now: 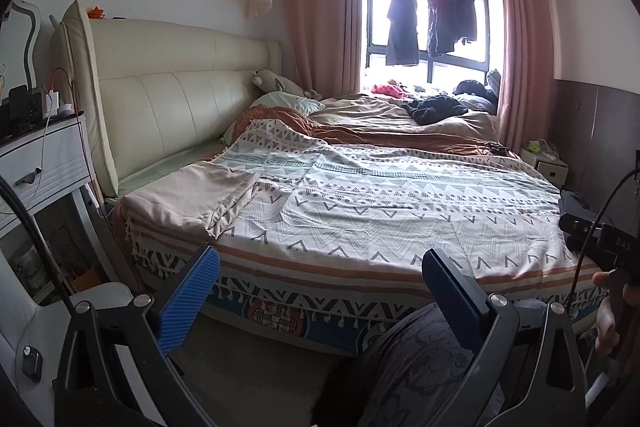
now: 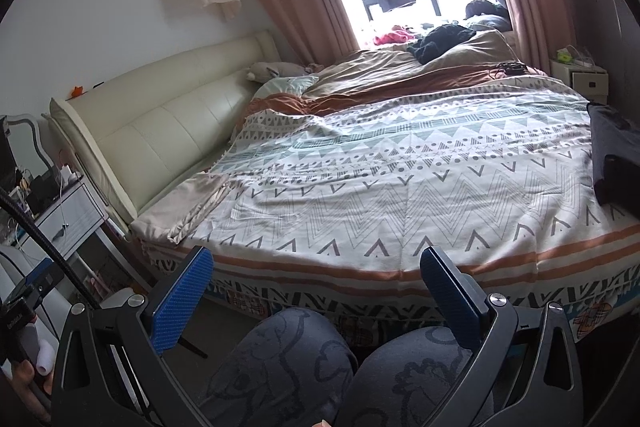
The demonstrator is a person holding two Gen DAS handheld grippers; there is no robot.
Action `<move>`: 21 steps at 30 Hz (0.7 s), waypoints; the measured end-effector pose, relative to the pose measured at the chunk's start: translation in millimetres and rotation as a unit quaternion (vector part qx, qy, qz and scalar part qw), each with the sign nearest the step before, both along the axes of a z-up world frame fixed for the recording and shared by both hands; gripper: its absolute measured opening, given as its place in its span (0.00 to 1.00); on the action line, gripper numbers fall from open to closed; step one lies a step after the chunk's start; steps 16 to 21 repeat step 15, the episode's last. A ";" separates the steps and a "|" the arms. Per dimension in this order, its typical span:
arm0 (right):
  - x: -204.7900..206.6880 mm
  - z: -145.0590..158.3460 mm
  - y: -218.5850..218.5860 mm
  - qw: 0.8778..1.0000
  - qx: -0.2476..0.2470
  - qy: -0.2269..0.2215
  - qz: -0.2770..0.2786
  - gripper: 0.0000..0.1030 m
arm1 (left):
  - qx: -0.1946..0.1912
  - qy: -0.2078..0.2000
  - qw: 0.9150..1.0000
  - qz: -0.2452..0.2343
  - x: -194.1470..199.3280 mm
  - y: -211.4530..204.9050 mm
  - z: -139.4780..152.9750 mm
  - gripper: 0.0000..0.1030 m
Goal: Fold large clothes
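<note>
Bed (image 2: 400, 187) with dark garment (image 2: 612, 155) cut off at right edge.

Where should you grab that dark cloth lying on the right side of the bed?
Probably by its near edge, coming with the right gripper from the bed's front right. The dark cloth lies flat near the right edge of the patterned blanket, partly cut off by the view, so its far side is hidden. Both grippers are open, holding nothing.
</note>
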State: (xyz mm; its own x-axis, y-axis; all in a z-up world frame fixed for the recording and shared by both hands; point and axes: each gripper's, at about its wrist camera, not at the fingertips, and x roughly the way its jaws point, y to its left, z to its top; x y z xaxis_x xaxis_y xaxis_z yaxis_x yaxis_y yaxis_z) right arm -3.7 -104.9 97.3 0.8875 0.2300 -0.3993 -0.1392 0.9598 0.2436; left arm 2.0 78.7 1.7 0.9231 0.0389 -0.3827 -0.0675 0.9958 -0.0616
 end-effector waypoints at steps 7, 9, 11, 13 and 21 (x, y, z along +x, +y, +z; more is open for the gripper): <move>1.7 -1.7 4.0 1.000 -0.005 0.007 0.002 1.00 | -0.013 -0.005 1.000 -0.006 -5.8 6.3 -0.8 1.00; 2.8 -1.9 5.4 1.000 -0.005 0.011 0.001 1.00 | -0.018 -0.007 1.000 -0.008 -7.5 7.2 -1.0 1.00; 3.6 -0.7 6.8 1.000 -0.006 0.012 0.001 1.00 | -0.015 -0.007 1.000 -0.010 -8.9 5.3 -1.6 1.00; 2.7 0.7 9.3 1.000 -0.008 0.012 0.000 1.00 | -0.013 -0.005 1.000 -0.013 -10.0 3.1 -2.3 1.00; 1.7 1.8 10.7 1.000 -0.010 0.011 0.001 1.00 | -0.013 -0.006 1.000 -0.018 -11.9 0.8 -2.4 1.00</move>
